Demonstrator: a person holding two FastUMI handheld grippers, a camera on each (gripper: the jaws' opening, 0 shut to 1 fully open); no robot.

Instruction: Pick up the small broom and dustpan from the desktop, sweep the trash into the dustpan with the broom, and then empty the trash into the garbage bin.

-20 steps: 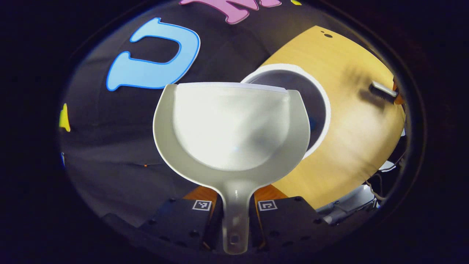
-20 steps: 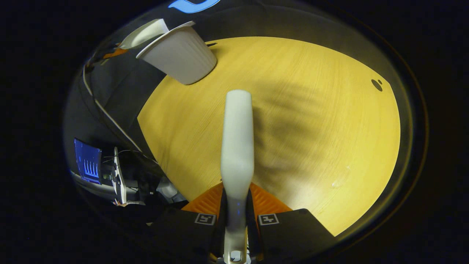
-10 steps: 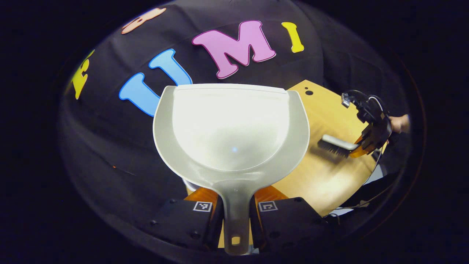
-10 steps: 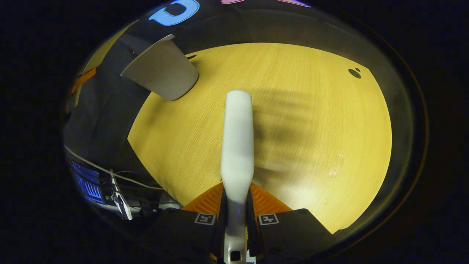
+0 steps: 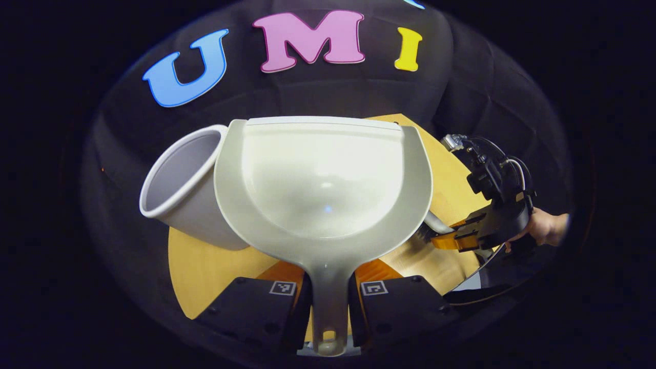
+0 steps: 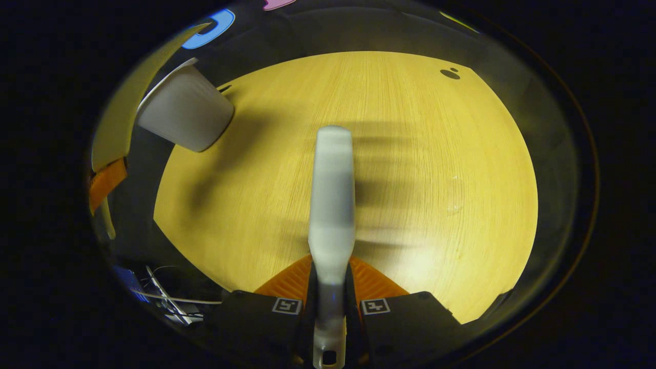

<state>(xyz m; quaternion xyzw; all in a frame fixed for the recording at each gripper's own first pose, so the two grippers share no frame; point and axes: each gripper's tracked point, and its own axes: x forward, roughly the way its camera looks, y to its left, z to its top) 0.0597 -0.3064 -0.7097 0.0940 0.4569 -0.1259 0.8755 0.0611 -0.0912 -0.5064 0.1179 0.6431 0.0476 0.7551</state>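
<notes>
In the left gripper view my left gripper [image 5: 328,294] is shut on the handle of the pale grey dustpan [image 5: 323,179], whose scoop looks bare inside. The white garbage bin [image 5: 180,189] stands on the table just left of the pan, partly behind it. At the right edge of that view the right gripper [image 5: 451,238], held by a hand, grips the broom [image 5: 435,224]. In the right gripper view my right gripper [image 6: 330,302] is shut on the white broom [image 6: 332,200], which points out over the table; the bin [image 6: 184,115] and the dustpan's edge [image 6: 120,123] sit far left.
The round wooden table [image 6: 410,169] has a small dark hole [image 6: 450,74] near its far edge and a few pale specks [image 6: 453,207] at the right. Cables and equipment [image 6: 164,302] lie below the table's left edge.
The dustpan has swung away from the bin's mouth, so the bin now stands to its left. The right gripper with the broom has drifted, and the bin shifted left in its view.
</notes>
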